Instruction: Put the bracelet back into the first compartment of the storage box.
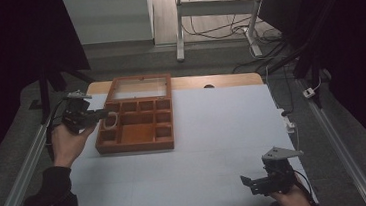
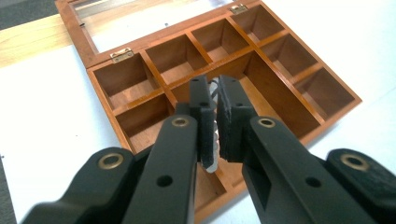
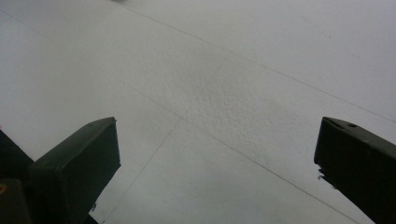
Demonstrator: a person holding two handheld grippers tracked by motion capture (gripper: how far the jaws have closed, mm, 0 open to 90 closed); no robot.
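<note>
While the wooden box (image 1: pixel 137 123) sits open toward the far left of the white tabletop (image 1: pixel 215 145) in the high view, the left gripper (image 1: pixel 102 113) reaches over its left edge, clenched on a pale ring (image 1: pixel 111 121) above the left compartments. The box's glass-paned lid (image 1: pixel 138 88) lies back behind it. The right gripper (image 1: pixel 252 185) hovers near the tabletop's near right corner, well apart from the box.

From the left gripper view, the jaws pinch a whitish beaded ring (image 2: pixel 213 144) edge-on between their pads — it hangs over the compartments at the box's (image 2: pixel 280 84) near side.

From the right gripper view, the jaws stand spread wide — released, grasping nothing — above bare white tabletop (image 3: pixel 224 93).
</note>
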